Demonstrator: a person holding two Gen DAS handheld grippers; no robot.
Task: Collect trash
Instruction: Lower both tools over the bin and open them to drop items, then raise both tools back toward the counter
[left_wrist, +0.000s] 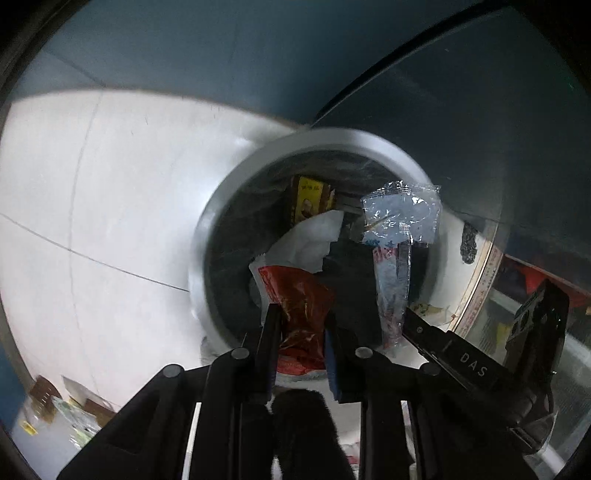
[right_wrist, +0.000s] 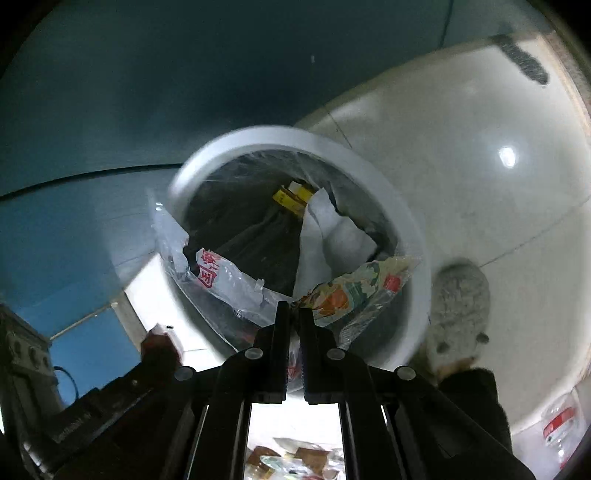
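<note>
Right now both claws hang over the round white-rimmed bin, each w/ trash pinched. Left claw is narrow, clamped on a red wrapper dangling above the bin's near rim. Right claw is nearly closed on thin wrappers: a clear bag w/ red print and a colourful printed packet, both over the bin mouth. Inside the bin: a yellow box and white paper. More litter on the floor beside the bin.
</note>
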